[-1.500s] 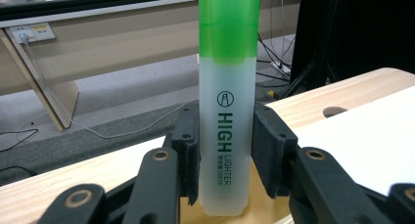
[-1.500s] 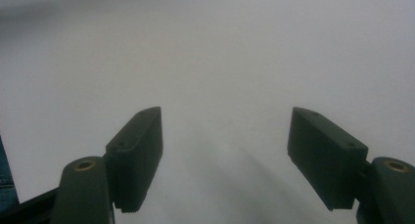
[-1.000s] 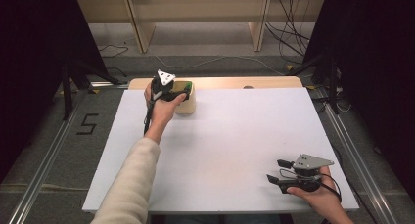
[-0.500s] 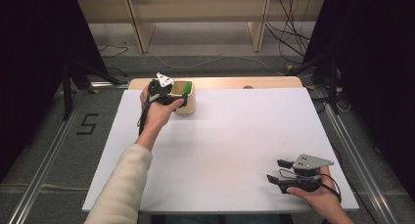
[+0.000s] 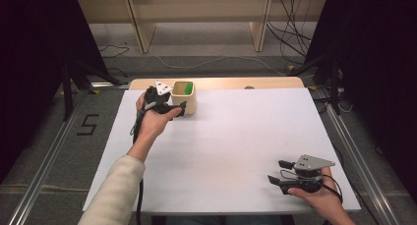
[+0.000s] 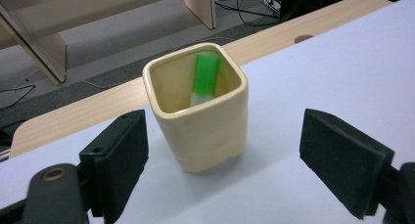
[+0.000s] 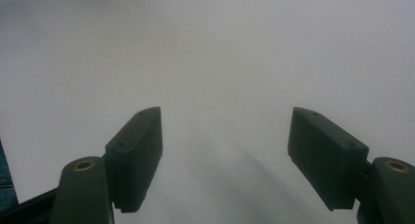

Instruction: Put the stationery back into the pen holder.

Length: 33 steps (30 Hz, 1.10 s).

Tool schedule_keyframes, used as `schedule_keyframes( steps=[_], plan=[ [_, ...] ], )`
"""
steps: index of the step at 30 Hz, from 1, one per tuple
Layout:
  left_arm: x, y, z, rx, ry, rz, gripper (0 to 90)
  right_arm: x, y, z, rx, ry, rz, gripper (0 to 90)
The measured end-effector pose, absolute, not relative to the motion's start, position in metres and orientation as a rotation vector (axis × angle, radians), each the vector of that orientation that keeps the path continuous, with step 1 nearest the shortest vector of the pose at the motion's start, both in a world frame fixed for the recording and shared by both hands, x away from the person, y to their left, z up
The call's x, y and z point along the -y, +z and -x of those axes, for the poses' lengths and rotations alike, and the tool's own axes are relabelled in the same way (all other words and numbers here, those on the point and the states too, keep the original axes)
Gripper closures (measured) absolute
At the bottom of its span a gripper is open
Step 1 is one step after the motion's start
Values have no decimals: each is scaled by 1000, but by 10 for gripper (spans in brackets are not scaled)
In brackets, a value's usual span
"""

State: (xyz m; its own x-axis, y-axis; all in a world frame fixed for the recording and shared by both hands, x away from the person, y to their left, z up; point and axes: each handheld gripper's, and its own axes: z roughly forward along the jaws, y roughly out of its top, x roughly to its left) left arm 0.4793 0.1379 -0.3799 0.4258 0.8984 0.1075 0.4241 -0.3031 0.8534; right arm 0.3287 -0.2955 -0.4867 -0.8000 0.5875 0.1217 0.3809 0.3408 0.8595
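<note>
Spreading white across the scene, the table (image 5: 236, 136) is seen with a cream cup (image 6: 200, 111) standing at its far left edge. The cup looks glazed, stiff, probably slippery and breakable; its flat side walls are judged the best hold. The left gripper (image 6: 235, 160) is held wide just before it, the right gripper (image 7: 225, 155) wide over bare table. A green stick (image 6: 205, 77) leans inside the cup.

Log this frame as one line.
left gripper: open, facing cream cup | green item inside cup | right gripper: open, over white tabletop
</note>
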Motion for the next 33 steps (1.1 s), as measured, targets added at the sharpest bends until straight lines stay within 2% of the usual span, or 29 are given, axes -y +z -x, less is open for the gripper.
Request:
schedule_keyframes(
  steps=[21, 33],
  plan=[
    [-136, -389, -438, -1065, 745, -1962, 199, 296, -487, -329, -2390, 1447, -876, 294],
    [-136, -409, -411, -1030, 693, -2002, 202, 295, -487, -329, -2389, 1451, -882, 293]
  ],
)
